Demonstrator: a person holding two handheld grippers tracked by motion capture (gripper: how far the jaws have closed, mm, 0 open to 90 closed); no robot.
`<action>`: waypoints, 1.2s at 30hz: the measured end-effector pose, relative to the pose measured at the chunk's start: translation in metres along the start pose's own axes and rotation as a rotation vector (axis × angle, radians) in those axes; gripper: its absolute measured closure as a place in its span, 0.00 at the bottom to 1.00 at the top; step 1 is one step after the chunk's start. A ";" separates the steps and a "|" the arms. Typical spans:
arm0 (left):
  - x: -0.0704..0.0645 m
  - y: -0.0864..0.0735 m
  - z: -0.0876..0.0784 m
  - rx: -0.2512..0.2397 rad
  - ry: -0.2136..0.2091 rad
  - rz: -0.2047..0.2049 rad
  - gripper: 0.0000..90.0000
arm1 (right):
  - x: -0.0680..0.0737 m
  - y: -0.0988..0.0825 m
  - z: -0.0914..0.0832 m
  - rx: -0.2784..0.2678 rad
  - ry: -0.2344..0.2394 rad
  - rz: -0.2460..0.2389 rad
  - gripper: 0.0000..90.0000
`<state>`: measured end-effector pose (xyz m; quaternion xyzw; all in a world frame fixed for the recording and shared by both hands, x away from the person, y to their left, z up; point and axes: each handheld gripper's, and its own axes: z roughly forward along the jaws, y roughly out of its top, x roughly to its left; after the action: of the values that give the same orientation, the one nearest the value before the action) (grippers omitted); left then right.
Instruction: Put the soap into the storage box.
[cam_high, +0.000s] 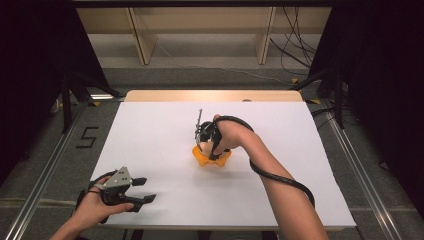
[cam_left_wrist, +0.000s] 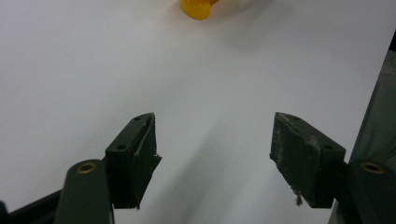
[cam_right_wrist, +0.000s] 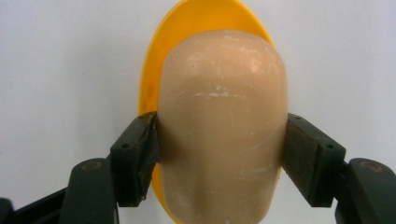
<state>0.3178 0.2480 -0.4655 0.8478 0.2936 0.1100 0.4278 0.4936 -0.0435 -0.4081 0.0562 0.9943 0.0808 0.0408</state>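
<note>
Beige rounded piece (cam_right_wrist: 223, 126), unmarked, sits clamped in our right gripper (cam_right_wrist: 223, 149) over a yellow dish (cam_right_wrist: 154, 84); our left gripper (cam_left_wrist: 215, 154) gapes, holding nothing.

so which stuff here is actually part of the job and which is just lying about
In the job:
- beige rounded piece, clamped by the right hand-held gripper
- yellow dish under it

Not in the job right now:
- left hand-held gripper, open, near the table's front edge
- white table
- cables on the floor behind the table
</note>
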 end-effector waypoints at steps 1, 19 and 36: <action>0.000 0.000 0.000 0.005 0.002 0.005 0.35 | 0.002 0.000 0.000 0.009 0.003 0.028 0.37; 0.000 0.000 0.000 0.002 0.000 -0.001 0.35 | -0.001 0.000 0.002 0.003 0.002 0.005 0.37; 0.000 0.000 0.000 0.011 0.009 -0.014 0.35 | 0.004 -0.007 -0.012 -0.065 -0.016 0.065 0.46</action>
<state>0.3171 0.2481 -0.4656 0.8475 0.3018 0.1093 0.4228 0.4882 -0.0522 -0.3982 0.0880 0.9884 0.1139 0.0478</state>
